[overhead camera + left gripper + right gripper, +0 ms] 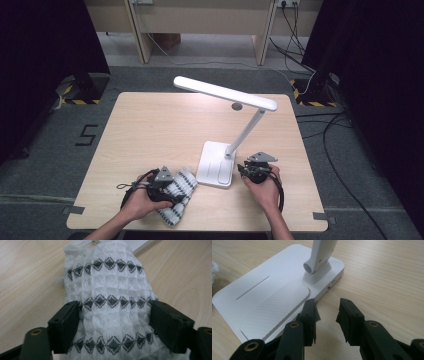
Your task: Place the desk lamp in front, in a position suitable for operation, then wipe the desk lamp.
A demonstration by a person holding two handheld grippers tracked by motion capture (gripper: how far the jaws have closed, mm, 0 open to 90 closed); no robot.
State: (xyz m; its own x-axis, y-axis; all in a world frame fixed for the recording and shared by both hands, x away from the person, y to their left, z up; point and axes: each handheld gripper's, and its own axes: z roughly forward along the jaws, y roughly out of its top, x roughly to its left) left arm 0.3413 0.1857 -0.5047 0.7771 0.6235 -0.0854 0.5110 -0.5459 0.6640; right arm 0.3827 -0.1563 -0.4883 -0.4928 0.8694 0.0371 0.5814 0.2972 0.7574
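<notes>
From above the person's side, the high view looks forward and down across the whole pale wooden surface (150,130), floor beyond. The left gripper view sits very close, facing along its black jaws at a white waffle-knit cloth with black diamond bands (110,302) near the surface's near edge. The right gripper view looks low and close at the white desk lamp's flat base (269,297). Both show in the high view.

On the counter (150,130), the cloth (176,195) lies near, just left of the lamp (220,160).
</notes>
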